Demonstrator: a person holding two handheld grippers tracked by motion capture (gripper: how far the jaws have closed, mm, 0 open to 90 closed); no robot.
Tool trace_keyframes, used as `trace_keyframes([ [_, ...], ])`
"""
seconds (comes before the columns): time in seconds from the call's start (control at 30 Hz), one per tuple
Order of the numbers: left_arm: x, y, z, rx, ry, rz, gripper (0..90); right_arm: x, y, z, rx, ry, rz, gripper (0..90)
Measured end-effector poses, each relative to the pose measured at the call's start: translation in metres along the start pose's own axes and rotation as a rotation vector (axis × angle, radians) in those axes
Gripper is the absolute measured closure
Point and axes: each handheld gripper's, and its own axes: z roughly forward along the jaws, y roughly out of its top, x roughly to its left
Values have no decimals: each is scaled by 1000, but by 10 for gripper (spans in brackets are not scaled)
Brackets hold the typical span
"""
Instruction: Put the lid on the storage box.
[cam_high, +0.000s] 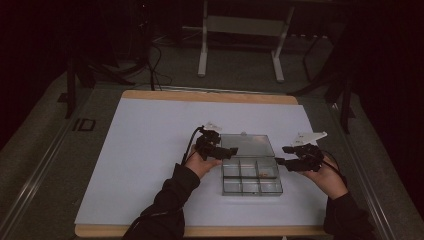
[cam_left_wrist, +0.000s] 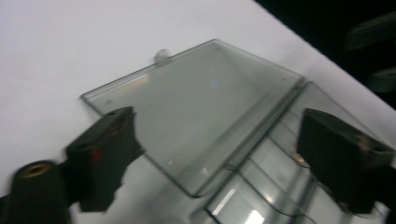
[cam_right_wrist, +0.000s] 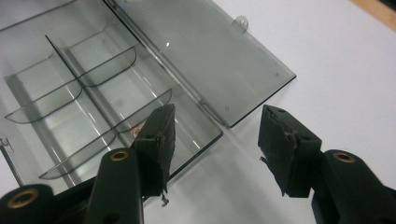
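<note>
One clear box (cam_high: 252, 176) lies open near the middle of the counter (cam_high: 150, 150), on the counter's white sheet. Its lid (cam_high: 247, 145) is folded flat back on the far side, hinged to the tray. The tray is split into six compartments, two rows of three. One small orange-brown item (cam_high: 261, 174) sits in the far right compartment; what it is cannot be told. In the right gripper view that item (cam_right_wrist: 137, 130) shows just past the near jaw, partly hidden by it.

Two hand-held grippers are in play, one at each side of the box. The left hand-held gripper (cam_high: 227, 150) is held at the box's left far corner, where lid meets tray. In the left gripper view its two jaws stand wide apart, with the lid's (cam_left_wrist: 196, 107) near corner between them, and grip nothing. The right hand-held gripper (cam_high: 282, 155) is held just beside the box's right edge, near the hinge line. In the right gripper view its two jaws are also spread wide, with the lid's (cam_right_wrist: 210, 60) corner and the counter (cam_right_wrist: 336, 74) showing through the gap; nothing is clamped. Whether either tool touches the box cannot be told.
</note>
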Motion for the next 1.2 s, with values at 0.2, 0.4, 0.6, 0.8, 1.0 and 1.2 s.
trace_keyframes([
  [0.2, 6, -6, 8, 67, 54, -43, 198, -3, -2, 2, 1, -13, 17, 466],
  [0.4, 12, -7, 12, 87, 4, -116, 300, -1, -2, 7, 11, -18, 13, 464],
  [0.6, 18, -8, 18, 99, -15, -165, 336, -1, -2, 8, 17, -17, 13, 464],
  [0.8, 19, -7, 20, 107, -15, -165, 367, -3, -2, 5, 16, -31, 19, 465],
  [1.0, 16, -5, 18, 112, 4, -151, 396, -3, -4, 9, 16, -26, 39, 467],
  [1.2, 21, -5, 18, 133, -21, -197, 411, -1, -2, 14, 28, -18, 34, 463],
])
